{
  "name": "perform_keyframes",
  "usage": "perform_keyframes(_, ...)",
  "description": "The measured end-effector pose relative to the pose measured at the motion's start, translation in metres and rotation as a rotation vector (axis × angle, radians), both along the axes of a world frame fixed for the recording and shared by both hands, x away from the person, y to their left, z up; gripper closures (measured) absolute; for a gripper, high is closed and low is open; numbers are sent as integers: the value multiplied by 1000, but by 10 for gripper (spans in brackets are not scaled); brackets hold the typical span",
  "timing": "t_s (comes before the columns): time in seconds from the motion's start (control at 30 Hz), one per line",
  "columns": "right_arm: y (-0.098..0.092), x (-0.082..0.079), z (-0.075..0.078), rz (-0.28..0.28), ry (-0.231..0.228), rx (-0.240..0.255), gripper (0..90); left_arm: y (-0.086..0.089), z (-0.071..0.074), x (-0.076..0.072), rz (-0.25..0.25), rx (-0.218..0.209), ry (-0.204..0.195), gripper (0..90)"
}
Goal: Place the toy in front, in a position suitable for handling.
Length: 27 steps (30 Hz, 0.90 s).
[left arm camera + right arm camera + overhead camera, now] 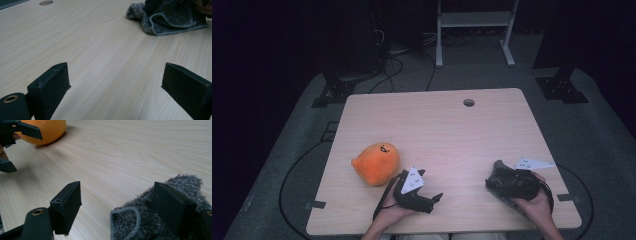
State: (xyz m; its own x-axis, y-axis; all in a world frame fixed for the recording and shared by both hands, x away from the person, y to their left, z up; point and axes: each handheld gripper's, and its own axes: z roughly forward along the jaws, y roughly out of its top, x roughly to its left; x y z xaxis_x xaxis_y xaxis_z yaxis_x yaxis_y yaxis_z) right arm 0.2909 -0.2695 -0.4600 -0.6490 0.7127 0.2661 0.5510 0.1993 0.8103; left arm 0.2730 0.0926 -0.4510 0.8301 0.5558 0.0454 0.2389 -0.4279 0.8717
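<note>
The grey towel (504, 186) lies bunched at the tabletop's (447, 135) near right edge, under the right gripper (116, 202), whose open jaws straddle its fuzzy fold. The left gripper (116, 85) hovers with jaws open and empty, just beside the orange plush toy (376, 163).

From above, the room is dim: only the table (447, 135) catches soft overhead light, and the floor and stands around it sink into near-black. The high view is grainy and slightly soft. In the 2 gripper views the wood is evenly bright, shadows are faint, and the nearest jaws blur a little.
</note>
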Motion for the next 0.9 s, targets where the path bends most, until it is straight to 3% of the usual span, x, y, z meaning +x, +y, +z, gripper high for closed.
perform_keyframes(0.27,1,0,-1,9,4,-15,221,9,7,3,55,-13,-26,52)
perform_keyframes(0.53,2,-2,0,13,-7,-16,221,38,24,8,169,-103,-72,49)
perform_keyframes(0.63,4,-3,0,20,-11,-29,221,47,28,7,186,-127,-81,50)
perform_keyframes(0.67,5,-3,-1,24,-16,-30,221,56,33,8,210,-159,-97,50)
perform_keyframes(0.73,6,-3,-1,26,-14,-33,222,63,38,9,235,-184,-103,50)
perform_keyframes(0.9,6,-1,-2,27,-10,-39,222,75,42,10,268,-212,-113,50)
